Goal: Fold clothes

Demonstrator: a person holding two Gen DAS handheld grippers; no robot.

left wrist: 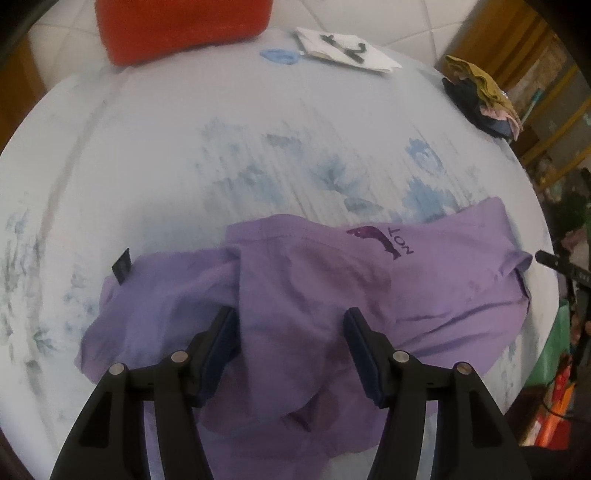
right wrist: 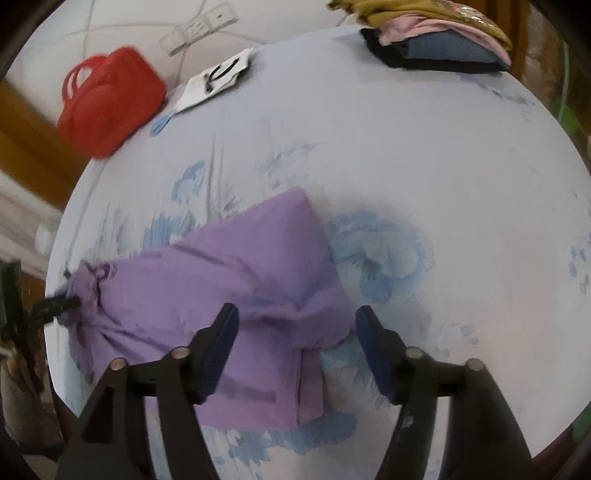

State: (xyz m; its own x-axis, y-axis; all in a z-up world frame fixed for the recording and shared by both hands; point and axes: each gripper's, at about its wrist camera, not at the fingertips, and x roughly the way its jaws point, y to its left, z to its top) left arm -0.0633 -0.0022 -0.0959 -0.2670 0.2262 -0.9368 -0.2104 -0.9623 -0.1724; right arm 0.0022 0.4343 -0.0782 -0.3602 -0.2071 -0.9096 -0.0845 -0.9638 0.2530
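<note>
your purple t-shirt (left wrist: 295,288) lies crumpled on the pale blue flowered sheet (left wrist: 184,147), its dark fish print facing up. your left gripper (left wrist: 290,332) and right gripper (right wrist: 295,332) both hang above it, jaws apart, gripping nothing. a red bag (left wrist: 181,26), a white paper (left wrist: 343,48) and a stack of folded clothes (right wrist: 436,37) sit at the far edge.

A shirt (left wrist: 332,295) is spread near the front edge of the bed (left wrist: 184,166), under both grippers. At the far edge a bag (left wrist: 181,26) is set to the left, with a paper (left wrist: 347,48) beside it on the right. A clothes pile (left wrist: 480,96) is placed at the far right corner.
</note>
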